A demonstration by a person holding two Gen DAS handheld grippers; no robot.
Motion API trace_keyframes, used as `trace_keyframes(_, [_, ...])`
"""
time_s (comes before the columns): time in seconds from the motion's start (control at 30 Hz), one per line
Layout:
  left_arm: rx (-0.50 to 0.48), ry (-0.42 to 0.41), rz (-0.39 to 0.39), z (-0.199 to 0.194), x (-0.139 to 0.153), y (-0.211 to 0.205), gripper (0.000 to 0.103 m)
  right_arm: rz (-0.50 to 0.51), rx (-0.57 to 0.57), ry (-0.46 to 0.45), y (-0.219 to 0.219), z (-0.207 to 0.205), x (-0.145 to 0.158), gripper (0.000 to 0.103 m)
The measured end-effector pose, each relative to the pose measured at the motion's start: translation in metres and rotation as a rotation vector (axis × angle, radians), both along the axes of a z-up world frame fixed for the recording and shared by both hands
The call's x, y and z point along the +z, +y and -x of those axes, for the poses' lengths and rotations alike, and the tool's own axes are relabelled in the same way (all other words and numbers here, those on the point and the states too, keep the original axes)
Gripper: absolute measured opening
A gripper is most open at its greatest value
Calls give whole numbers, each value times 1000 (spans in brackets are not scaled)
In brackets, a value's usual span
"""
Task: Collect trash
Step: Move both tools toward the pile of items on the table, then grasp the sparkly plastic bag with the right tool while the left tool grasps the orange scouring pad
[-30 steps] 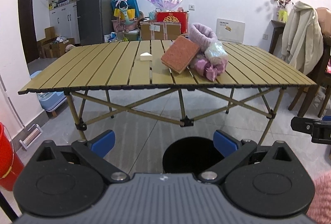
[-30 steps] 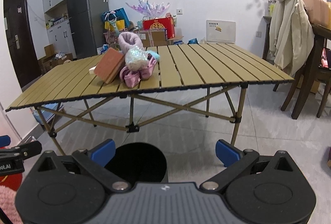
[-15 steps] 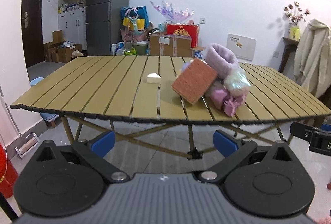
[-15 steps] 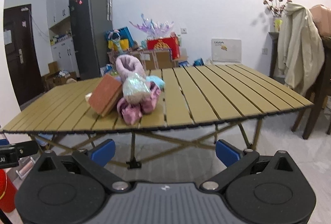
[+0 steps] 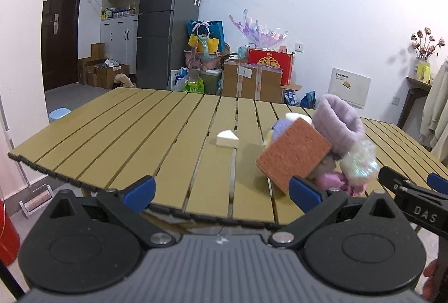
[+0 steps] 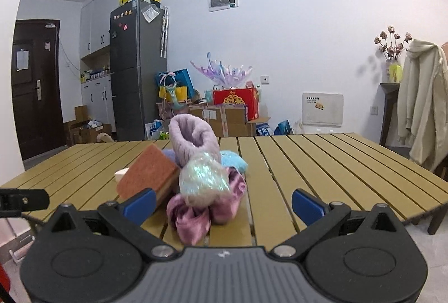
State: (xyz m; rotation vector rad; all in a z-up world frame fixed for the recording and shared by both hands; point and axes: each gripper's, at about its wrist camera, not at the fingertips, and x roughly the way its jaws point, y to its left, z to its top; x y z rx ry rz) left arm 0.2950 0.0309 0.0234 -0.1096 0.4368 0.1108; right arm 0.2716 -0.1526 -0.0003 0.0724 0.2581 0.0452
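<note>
Both claws are spread wide and carry nothing: the left gripper [image 5: 222, 192] hangs just short of the near edge of the slatted table [image 5: 156, 135], and the right gripper [image 6: 224, 201] does the same further along that edge, its blue pads framing the heap of trash. That heap sits near the middle of the near edge: an orange-brown sponge block [image 6: 147, 177] leaning tilted against a lilac fuzzy cuff [image 6: 194, 140], an iridescent crinkly ball [image 6: 204, 181] resting on pink satin scraps [image 6: 201, 212], and a pale blue fluffy piece [image 6: 233, 161] behind them. A small white wedge [image 5: 227, 138] lies apart, towards the middle of the table. The wide jaws and level aim suggest each claw is being lined up for a first grab, the right one on the heap, the left perhaps on the sponge or the wedge. Compared with a second ago, both cameras have risen and closed in: the floor and the black bin that showed between the fingers are gone from view, and the tabletop now fills the lower frame.
</note>
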Motion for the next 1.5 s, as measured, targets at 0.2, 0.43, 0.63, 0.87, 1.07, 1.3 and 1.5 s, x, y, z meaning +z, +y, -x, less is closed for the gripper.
trace_keyframes(0.2, [12, 9, -47, -24, -9, 1, 103, -32, 6, -5, 8, -39, -13, 103])
trace_keyframes(0.43, [14, 17, -50, -45, -20, 13, 103, -58, 34, 42, 14, -68, -30, 103])
trace_keyframes(0.63, [-3, 35, -62, -57, -24, 17, 103, -28, 36, 47, 19, -77, -37, 103])
trace_keyframes(0.87, [-32, 33, -70, -61, -25, 13, 103, -13, 60, 55, 26, -82, -40, 102])
trace_keyframes(1.07, [-42, 53, -75, -66, -30, 10, 103, 4, 37, 52, 26, -88, -40, 95])
trace_keyframes(1.3, [-41, 59, -72, -64, -33, 11, 103, -45, 44, 28, 17, -88, -38, 76])
trace_keyframes(1.5, [-50, 61, -74, -66, -32, 9, 103, -63, 71, 7, 14, -85, -36, 51])
